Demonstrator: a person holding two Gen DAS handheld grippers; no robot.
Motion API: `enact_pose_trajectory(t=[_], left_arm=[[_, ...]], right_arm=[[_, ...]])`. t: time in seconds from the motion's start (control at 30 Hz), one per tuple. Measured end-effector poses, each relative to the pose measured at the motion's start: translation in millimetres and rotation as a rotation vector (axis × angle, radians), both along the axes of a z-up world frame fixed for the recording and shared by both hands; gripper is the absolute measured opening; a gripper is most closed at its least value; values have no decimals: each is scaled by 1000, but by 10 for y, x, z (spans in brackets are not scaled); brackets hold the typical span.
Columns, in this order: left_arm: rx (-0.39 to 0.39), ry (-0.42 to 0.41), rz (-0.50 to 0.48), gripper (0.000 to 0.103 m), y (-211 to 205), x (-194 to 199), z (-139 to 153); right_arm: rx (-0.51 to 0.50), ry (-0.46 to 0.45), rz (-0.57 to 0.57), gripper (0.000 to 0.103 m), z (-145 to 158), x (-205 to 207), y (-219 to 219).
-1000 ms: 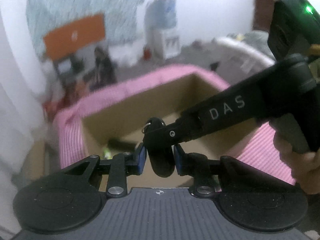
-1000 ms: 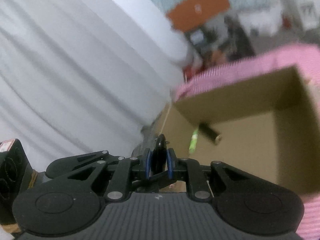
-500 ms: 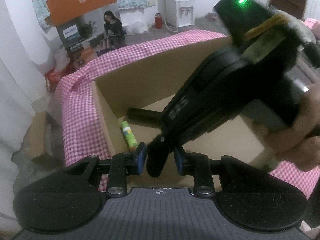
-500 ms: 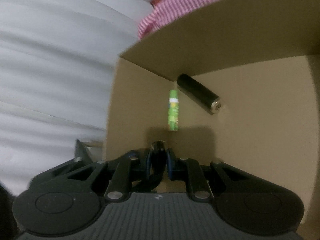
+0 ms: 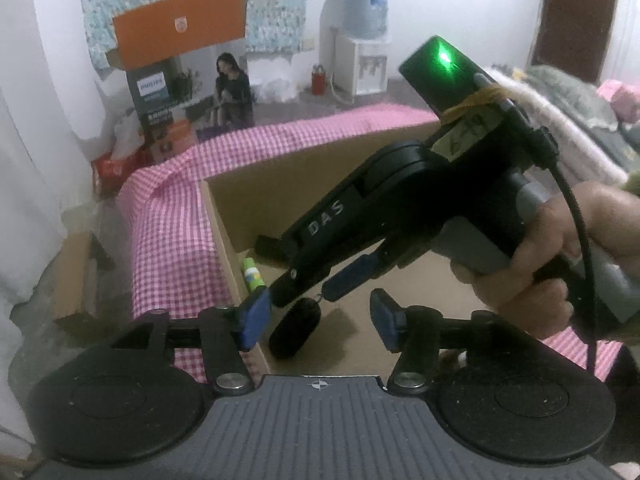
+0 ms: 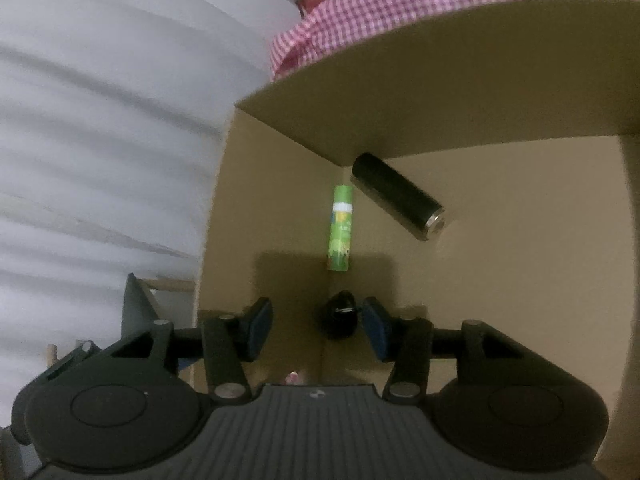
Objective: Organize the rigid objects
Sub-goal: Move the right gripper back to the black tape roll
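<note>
Both hand-held grippers, left (image 5: 316,316) and right (image 6: 318,328), are opening, angled downward.

Over an open cardboard box (image 5: 224,216) edged with pink checked cloth (image 5: 168,216), the left claw (image 5: 316,322) is opening, its blue pads clear of a small black oval object (image 5: 294,330) between them. The right claw (image 5: 310,290), held by a hand (image 5: 536,268), reaches in from the right, also opening just above that object. A green tube (image 5: 251,274) lies along the box's left wall.
</note>
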State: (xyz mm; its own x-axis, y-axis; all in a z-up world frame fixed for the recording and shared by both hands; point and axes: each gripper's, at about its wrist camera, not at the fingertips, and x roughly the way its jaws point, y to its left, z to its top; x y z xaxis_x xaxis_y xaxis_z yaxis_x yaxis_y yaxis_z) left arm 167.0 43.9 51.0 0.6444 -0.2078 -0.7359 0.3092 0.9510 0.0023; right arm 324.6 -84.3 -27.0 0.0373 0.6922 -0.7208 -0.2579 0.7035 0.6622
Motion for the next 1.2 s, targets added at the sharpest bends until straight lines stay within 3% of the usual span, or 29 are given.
enact_pose_trajectory(t=[0.27,0.5,0.7,0.8,1.0,1.2], left_arm=[[-106,-114,15,70,82,-363,306],[-167,-171,14,71,108,-636,434],[-240,-193,-25,71,167,-867,410],[-235,-193,-38,71,120,-979,362],[-214,-132,-80,71,-79,-1144,87],[-126,-36,-177,71,-445,-1154,-369]], right_arm=[[118,-125,-53,53,415,-284,-377],[225,-256,-90,53,887,-770,-859],[286,-343,-130,53,1157,-1351,-1192],[326,-374,-133,53,1230,-1703,-1390],[353,-355,-187,53,1131,-2312,-1703],[360,-207,-243,52,590,-2608,-1904]])
